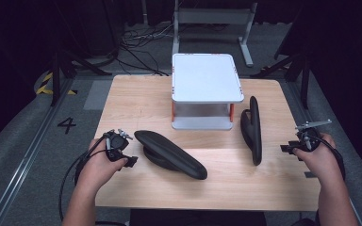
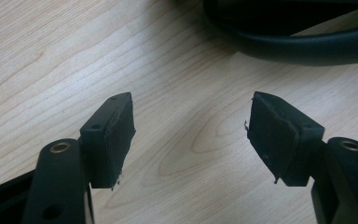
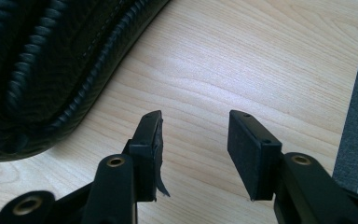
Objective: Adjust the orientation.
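Black padded cushions lie on the tabletop (image 1: 122, 94): one (image 1: 172, 153) near the left gripper (image 1: 131, 161), one (image 1: 254, 129) on edge near the right gripper (image 1: 285, 149). Gripper views show stitching (image 3: 93, 46) and both fingers (image 2: 116, 135) apart, empty.

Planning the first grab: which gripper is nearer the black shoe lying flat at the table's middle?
Left. The left gripper sits just beside the flat black shoe; the right gripper is across the table, beyond the upright black shoe.

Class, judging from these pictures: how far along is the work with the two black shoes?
Done: nothing visible; both black shoes lie on the table, the white shelf bare. In hand: left tongs and right tongs open, holding nothing. Left: probably every grasp and placement.
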The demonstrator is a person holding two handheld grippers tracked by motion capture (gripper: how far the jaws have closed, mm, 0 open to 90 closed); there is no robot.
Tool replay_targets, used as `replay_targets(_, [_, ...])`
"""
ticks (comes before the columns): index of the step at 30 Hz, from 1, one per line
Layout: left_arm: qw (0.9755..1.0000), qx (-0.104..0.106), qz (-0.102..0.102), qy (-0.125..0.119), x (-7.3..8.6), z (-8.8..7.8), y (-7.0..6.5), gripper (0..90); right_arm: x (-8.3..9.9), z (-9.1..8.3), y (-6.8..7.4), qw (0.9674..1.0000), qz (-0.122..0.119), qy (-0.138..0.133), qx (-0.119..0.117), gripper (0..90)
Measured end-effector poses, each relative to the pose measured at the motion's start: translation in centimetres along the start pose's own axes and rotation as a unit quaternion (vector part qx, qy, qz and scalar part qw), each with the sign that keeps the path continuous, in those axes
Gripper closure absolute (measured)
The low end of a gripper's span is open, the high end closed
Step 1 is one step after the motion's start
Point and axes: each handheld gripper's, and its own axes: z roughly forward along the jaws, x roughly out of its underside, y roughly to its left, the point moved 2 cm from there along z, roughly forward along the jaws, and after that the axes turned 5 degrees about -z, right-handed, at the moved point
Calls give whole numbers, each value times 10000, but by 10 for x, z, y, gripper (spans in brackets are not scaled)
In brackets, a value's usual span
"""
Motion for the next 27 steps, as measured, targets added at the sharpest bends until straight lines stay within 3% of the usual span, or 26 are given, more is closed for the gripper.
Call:
replay_targets(5, [9998,166,15,-80,-2,-1,-1,323,-1,-3,0,9991,307,-294,-92,507])
replay_targets(15, [9998,141,9,-156,-2,-5,-2,317,-4,-4,2,9984,309,-460,-88,461])
replay_targets(19, [9997,130,13,-187,-2,-5,-3,314,-4,-7,2,9984,245,-497,-72,485])
replay_targets(22, [9997,106,47,-226,-3,-5,-4,315,-6,-15,5,9983,330,-432,-212,573])
replay_targets(27, [9996,170,91,-228,-2,-8,-7,315,-12,-27,12,9980,134,-571,-251,584])
